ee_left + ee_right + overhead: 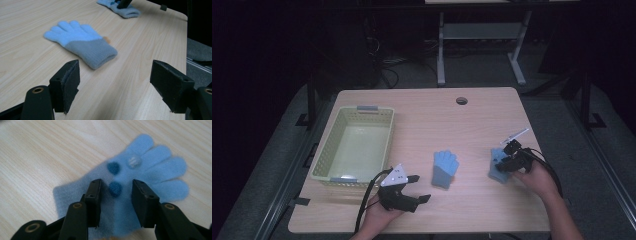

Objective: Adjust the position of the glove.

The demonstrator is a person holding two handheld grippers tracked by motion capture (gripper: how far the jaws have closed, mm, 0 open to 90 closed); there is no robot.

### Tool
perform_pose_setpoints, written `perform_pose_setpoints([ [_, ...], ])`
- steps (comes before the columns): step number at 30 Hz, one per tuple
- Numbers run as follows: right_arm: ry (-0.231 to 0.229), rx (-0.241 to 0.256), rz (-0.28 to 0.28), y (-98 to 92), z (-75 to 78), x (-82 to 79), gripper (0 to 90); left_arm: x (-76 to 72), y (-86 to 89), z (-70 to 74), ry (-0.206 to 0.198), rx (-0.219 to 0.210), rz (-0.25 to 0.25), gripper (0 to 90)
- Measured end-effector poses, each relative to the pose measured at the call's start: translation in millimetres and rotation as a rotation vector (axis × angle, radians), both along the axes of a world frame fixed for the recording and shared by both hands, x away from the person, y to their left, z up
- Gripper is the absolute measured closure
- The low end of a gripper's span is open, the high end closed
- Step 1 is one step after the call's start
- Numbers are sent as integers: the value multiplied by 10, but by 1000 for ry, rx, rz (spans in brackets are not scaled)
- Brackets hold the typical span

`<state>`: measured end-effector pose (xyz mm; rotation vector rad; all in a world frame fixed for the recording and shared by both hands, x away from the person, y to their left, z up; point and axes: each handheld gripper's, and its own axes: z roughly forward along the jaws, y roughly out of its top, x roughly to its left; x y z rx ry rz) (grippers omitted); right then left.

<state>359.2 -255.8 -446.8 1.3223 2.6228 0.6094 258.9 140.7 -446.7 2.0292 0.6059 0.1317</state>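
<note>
Two fuzzy knit gloves, light blue with grey cuffs, lie flat on the smooth wood-grain table. Your right gripper sits on the right glove, jaws spread either side of a dark pom-pom, not clamped. The middle glove lies at 12 o'clock of your left gripper, whose jaws gape wide over bare tabletop. The ribbed plastic basket stands at 9 o'clock.

Light wood table, cable hole at 12 o'clock near far edge. Pale yellow plastic basket sits at 9 o'clock, left side. Blue glove with grey cuff lies flat near centre, fingers toward 12. Second blue glove lies at 3 o'clock, well apart from the first, with small round dots on it.
</note>
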Motion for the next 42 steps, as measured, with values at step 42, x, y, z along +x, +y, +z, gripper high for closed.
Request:
perform_pose_setpoints([
  [42,-23,1,4,245,363,-39,813,-5,109,92,27,-90,32,241],
])
